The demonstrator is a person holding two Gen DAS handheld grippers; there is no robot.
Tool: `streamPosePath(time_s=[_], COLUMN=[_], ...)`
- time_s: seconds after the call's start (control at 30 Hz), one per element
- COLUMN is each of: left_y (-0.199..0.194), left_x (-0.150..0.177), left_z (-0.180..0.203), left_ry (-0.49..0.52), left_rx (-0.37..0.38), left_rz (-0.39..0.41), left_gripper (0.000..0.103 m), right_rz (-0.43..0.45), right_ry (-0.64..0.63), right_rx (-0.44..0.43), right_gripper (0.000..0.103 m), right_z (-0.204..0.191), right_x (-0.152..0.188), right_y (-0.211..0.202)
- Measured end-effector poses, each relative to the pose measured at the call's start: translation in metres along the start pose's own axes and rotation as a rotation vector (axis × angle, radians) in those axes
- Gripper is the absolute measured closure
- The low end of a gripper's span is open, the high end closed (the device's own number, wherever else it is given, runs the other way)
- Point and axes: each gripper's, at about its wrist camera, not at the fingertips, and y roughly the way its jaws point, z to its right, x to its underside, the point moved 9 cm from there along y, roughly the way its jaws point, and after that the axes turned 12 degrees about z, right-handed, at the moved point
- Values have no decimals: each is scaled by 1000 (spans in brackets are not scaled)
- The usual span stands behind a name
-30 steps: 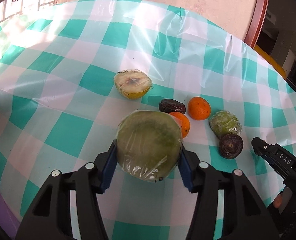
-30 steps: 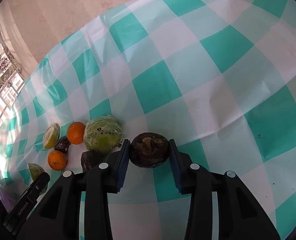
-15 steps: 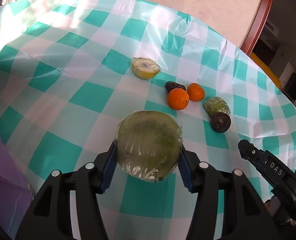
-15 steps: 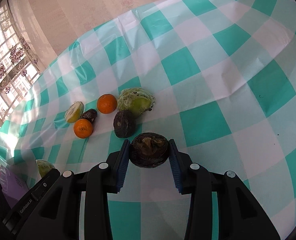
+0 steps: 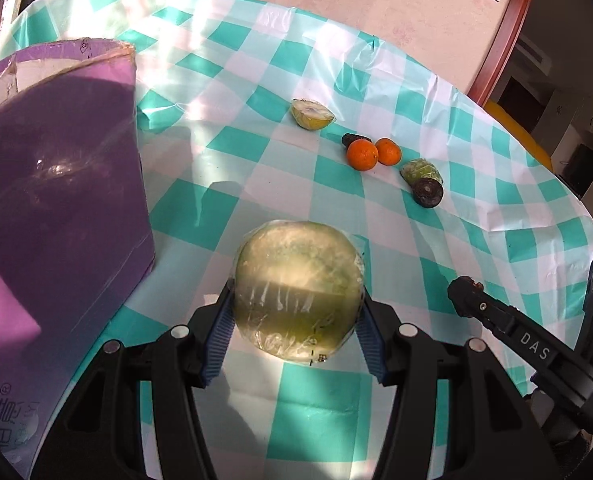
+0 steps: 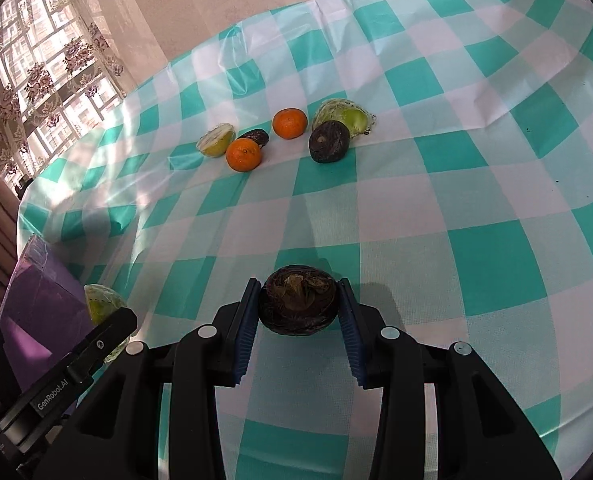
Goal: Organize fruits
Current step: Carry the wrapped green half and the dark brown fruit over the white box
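A round table under a teal-and-white checked cloth point(image 6: 492, 256) stands in a sunlit room, with a curtained window behind it. A purple box point(image 5: 56, 184) sits at the table's near edge on the left.

The left gripper point(image 5: 296, 332) has its blue pads closed on a wrapped green fruit half point(image 5: 298, 292), its cut face under film, carried above the cloth just beside the box. The right gripper point(image 6: 299, 328) clamps a small dark wrinkled fruit point(image 6: 298, 306), also clear of the table.

Six pieces remain in a loose cluster well apart from the box: a cut yellow half point(image 5: 311, 114), two oranges point(image 5: 362, 154) point(image 5: 388, 151), a small dark piece point(image 6: 255, 136) beside them, a wrapped green piece point(image 6: 342, 114), and a dark round fruit point(image 6: 329, 142) touching it.

The step in hand looks like the carry: both loads travelling from the cluster toward the box. Next, the left hand probably needs to lift the wide half over the box wall and open only once it is inside; the film may slip or cling to the pads. The right load would follow.
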Motion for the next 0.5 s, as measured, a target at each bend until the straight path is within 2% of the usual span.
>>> streamPosePath(time_s=[0.17, 0.33, 0.5], left_y=[-28, -40, -55], left_x=[9, 9, 6], left_z=[-8, -11, -8], left_ry=[1, 11, 65], left_rx=[17, 2, -28], left_rz=[32, 66, 123], left_gripper=[48, 48, 48], right_rz=[-8, -4, 31], right_ry=[-30, -62, -103], right_rx=[-19, -19, -25], right_gripper=[64, 64, 64], right_z=[-10, -17, -26], right_x=[14, 22, 22], right_y=[-15, -27, -39])
